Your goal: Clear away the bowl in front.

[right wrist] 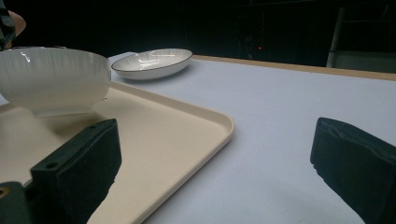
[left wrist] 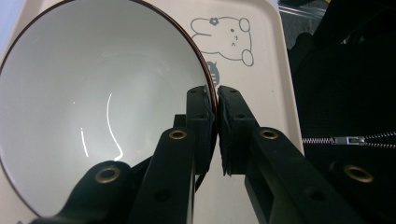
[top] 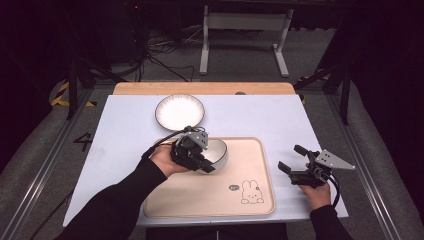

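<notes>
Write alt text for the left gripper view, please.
The left gripper has its two black jaws shut on the brown-edged rim of a white bowl. The bowl is over a cream tray printed with a cartoon rabbit.

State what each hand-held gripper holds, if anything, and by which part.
The left hand-held gripper pinches the white bowl by its rim. The right hand-held gripper stands open and holds nothing.

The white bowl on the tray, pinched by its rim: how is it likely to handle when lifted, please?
The bowl looks glazed and glossy, so its rim may slip between the left gripper pads. Held at one edge, it would probably tilt. It seems ceramic, so likely rigid and breakable if dropped on the tray.
</notes>
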`<state>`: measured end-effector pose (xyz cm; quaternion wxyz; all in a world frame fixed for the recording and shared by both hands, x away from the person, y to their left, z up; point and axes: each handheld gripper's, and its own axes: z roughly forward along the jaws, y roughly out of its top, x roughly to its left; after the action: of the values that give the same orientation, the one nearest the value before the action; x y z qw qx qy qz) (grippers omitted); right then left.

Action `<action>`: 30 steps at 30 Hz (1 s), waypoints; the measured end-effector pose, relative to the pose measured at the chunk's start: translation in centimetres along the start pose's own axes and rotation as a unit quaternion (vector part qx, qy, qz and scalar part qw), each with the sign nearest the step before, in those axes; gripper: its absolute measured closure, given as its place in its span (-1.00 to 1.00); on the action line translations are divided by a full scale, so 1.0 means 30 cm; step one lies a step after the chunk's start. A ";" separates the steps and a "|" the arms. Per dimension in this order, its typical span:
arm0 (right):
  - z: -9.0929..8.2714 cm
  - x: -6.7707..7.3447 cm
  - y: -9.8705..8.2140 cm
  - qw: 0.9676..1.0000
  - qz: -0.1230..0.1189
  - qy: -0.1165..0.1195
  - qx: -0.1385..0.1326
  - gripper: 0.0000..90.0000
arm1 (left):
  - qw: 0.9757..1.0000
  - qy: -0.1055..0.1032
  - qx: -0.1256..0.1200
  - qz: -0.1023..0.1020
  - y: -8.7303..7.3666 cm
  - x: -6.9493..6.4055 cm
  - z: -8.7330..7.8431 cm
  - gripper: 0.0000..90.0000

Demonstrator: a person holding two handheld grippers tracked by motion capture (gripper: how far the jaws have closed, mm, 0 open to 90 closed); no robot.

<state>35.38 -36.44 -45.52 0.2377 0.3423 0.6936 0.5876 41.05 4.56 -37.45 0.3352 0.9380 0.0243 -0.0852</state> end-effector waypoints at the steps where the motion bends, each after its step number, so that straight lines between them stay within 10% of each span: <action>1: 0.000 0.000 0.000 1.000 0.000 0.000 0.000 -0.95 | 1.000 0.001 0.004 0.003 0.000 -0.001 0.002 0.86; 30: 0.000 0.000 0.000 1.000 0.001 0.002 0.001 -0.95 | 0.999 -0.009 0.042 0.005 -0.012 -0.020 0.047 0.88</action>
<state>35.38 -36.43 -45.52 0.2352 0.3420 0.6946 0.5875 40.22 3.94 -38.65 0.2959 0.9506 0.0129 -0.0927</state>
